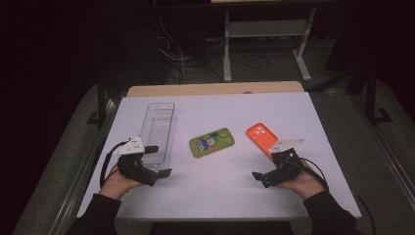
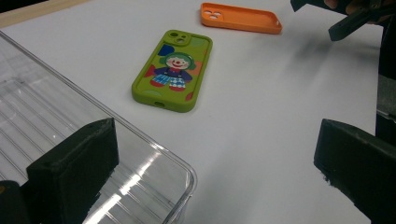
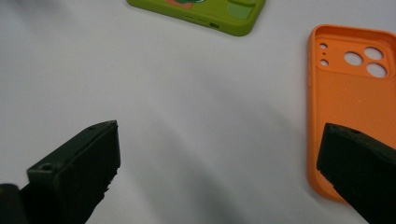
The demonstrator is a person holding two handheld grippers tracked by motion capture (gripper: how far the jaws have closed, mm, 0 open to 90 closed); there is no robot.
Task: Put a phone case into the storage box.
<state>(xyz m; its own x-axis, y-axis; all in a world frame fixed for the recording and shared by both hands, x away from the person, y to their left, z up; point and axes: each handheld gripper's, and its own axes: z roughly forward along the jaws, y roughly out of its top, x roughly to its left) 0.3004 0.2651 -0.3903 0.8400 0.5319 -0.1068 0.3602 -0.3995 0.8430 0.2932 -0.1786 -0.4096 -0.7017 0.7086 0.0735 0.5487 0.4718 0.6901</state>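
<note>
Black jaws of your left gripper (image 1: 155, 175) gape wide, empty, at near end of clear tray (image 1: 157, 128). Your right gripper (image 1: 259, 177) likewise spread wide, nothing held, just beside orange phone case (image 1: 262, 138). Farther out, green phone case (image 1: 211, 142) lies flat mid-table, between tray and orange one. Tray holds nothing. My read: no case grabbed yet, both still to go in.

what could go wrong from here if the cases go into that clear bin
The orange case lies flat, open side up; the open right gripper may push it across the smooth white table rather than grip it. The clear bin is narrow and light; the left gripper, with one jaw over its corner, could knock it. The green case might land crooked.
</note>
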